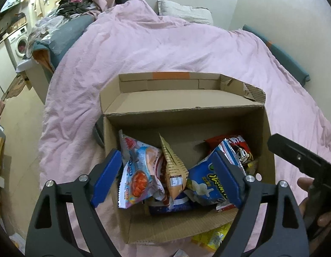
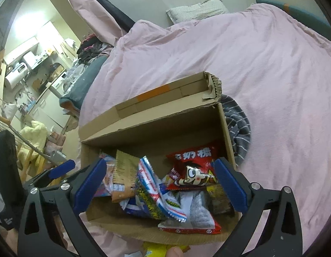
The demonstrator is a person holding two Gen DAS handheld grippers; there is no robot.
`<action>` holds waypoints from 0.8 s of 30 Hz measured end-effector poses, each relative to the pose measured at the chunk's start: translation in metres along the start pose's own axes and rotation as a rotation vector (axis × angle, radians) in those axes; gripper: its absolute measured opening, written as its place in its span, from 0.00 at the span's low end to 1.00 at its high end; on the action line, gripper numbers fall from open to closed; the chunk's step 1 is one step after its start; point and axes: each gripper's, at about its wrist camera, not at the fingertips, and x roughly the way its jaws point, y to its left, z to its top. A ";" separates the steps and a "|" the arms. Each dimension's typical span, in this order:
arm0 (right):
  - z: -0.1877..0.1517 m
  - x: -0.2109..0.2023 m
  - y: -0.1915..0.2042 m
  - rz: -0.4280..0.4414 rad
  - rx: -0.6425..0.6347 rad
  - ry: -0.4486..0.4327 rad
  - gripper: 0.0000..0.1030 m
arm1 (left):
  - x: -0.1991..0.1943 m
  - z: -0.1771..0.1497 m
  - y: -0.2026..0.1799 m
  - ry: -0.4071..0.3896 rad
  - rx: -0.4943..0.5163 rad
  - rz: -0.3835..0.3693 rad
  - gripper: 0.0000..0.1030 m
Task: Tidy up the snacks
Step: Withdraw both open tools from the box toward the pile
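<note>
An open cardboard box (image 1: 184,115) sits on a pink bed cover and holds several snack bags. In the left wrist view I see a pale pink shrimp-snack bag (image 1: 139,171), a tan bag (image 1: 173,167), a blue bag (image 1: 205,182) and a red cartoon bag (image 1: 240,150). My left gripper (image 1: 167,180) is open above the box, empty. In the right wrist view the box (image 2: 157,128) holds the red cartoon bag (image 2: 193,167), the tan bag (image 2: 123,175) and a blue-white bag (image 2: 152,184). My right gripper (image 2: 159,184) is open above the snacks, empty.
A yellow packet (image 1: 212,237) lies on the bed in front of the box. A grey striped cloth (image 2: 238,126) lies right of the box. The pink cover (image 1: 165,42) spreads around. A pillow (image 1: 184,12) lies at the far wall. Clutter and a washing machine (image 1: 18,42) stand at left.
</note>
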 end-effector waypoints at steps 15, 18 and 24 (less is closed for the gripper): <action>-0.037 -0.036 0.017 -0.005 -0.059 0.013 1.00 | -0.052 -0.036 0.038 -0.114 -0.125 0.002 0.99; -0.048 -0.042 0.015 -0.008 -0.038 0.021 1.00 | -0.058 -0.049 0.043 -0.103 -0.134 -0.001 0.99; -0.071 -0.050 0.005 -0.004 0.023 0.058 1.00 | -0.067 -0.074 0.044 -0.059 -0.119 0.023 0.99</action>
